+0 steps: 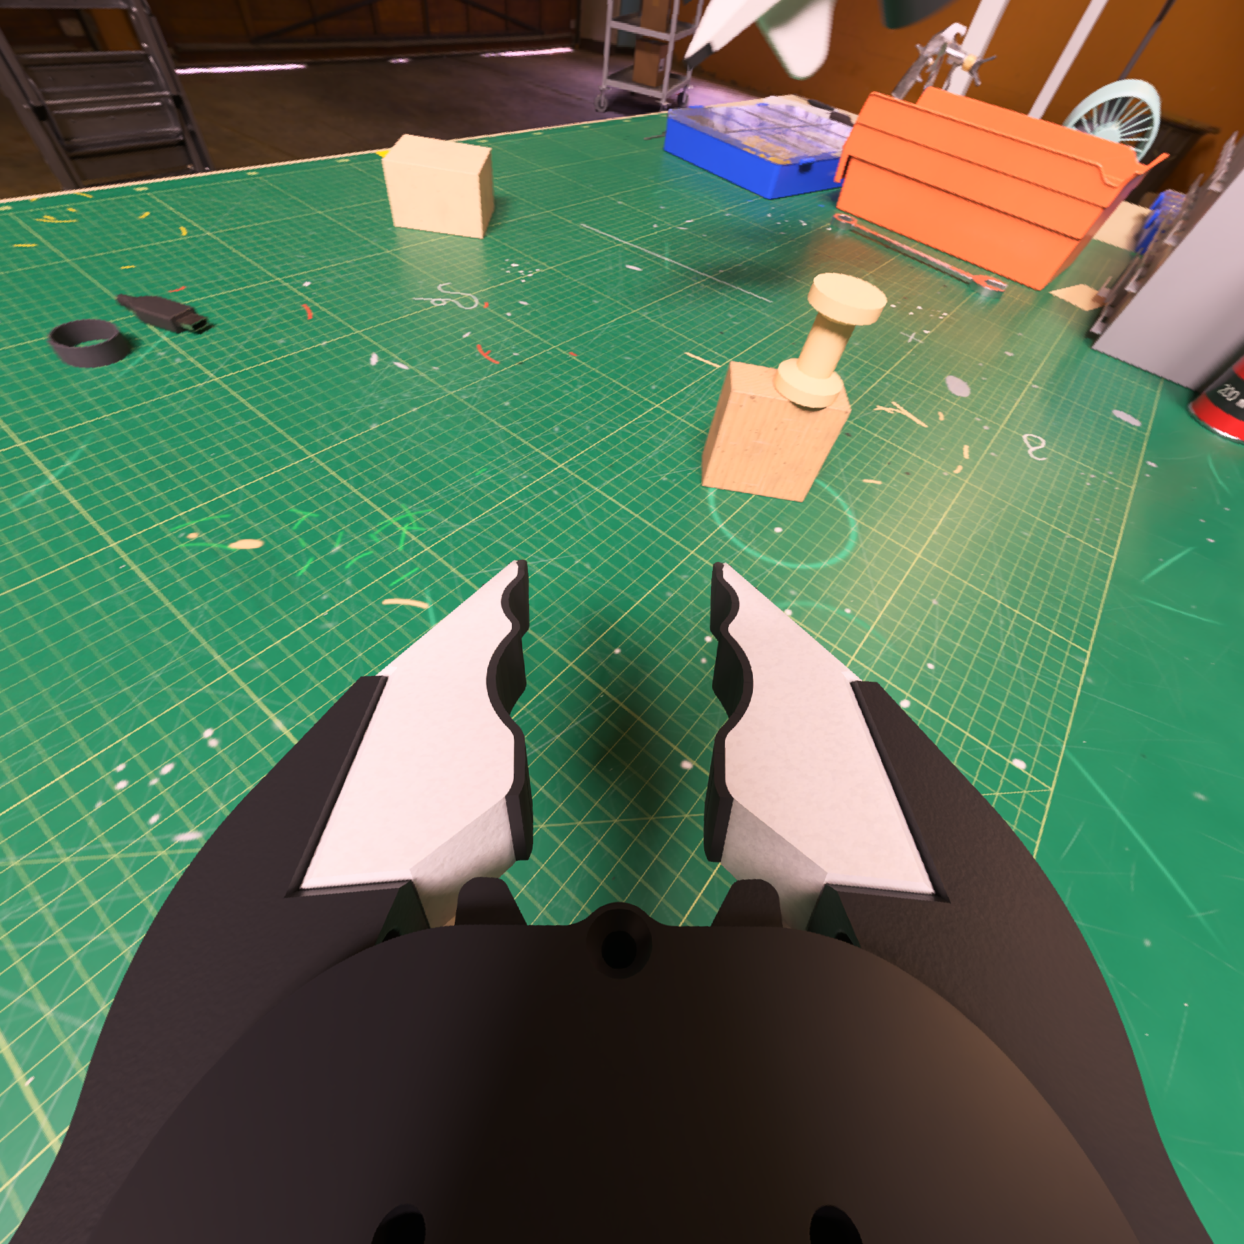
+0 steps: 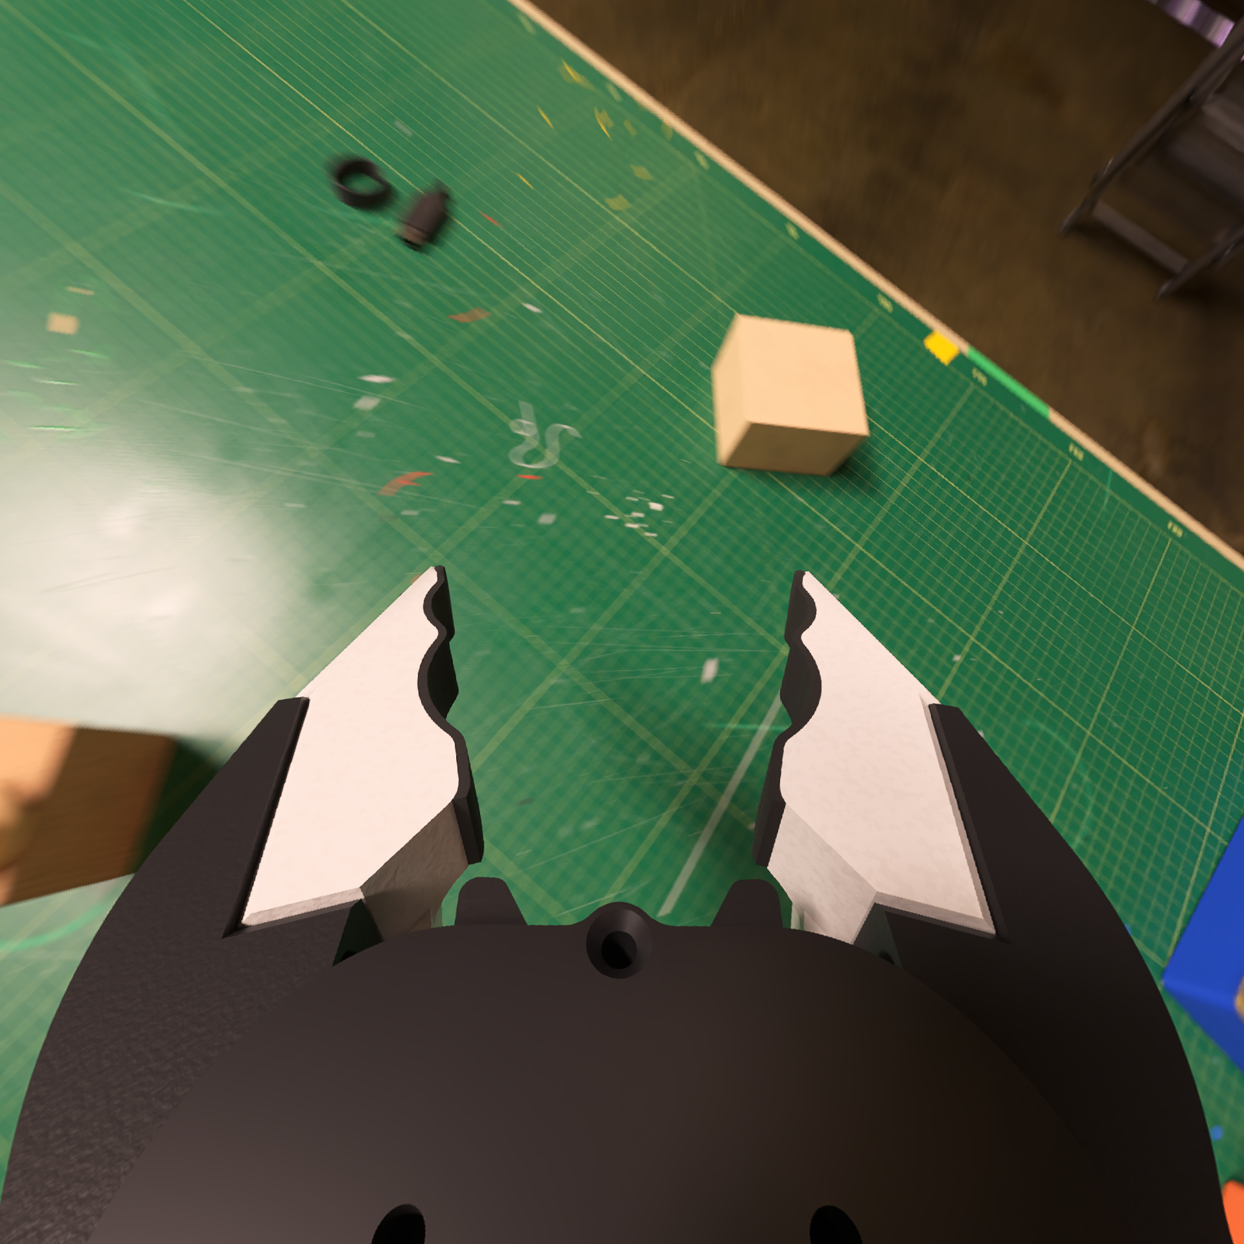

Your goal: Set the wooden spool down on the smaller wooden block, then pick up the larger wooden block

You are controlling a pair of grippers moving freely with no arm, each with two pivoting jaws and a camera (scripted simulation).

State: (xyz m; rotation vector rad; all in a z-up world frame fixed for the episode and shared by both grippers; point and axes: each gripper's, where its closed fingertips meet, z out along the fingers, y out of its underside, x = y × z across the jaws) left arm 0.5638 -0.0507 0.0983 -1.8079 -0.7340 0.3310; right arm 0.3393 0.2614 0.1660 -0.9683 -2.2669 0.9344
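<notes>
The wooden spool [image 1: 835,343] rests tilted on top of the smaller, tan wooden block [image 1: 774,431], near its right top edge; no gripper holds it. The larger, pale wooden block [image 1: 441,185] stands alone near the mat's far edge. My left gripper [image 1: 619,565] is open and empty, low over the green mat, well short of both blocks. My right gripper [image 2: 619,572] is open and empty, above the mat, with the larger block [image 2: 787,397] ahead and slightly right. The smaller block [image 2: 67,801] is a blur at the left edge of the right wrist view.
An orange bin [image 1: 989,188], a blue box [image 1: 754,148] and a wrench [image 1: 922,252] lie at the back right. A black ring [image 1: 91,343] and a black plug [image 1: 161,311] lie at the left. A red can [image 1: 1225,404] and a grey panel [image 1: 1178,289] stand at the right. The mat's edge [image 2: 875,283] runs just behind the larger block.
</notes>
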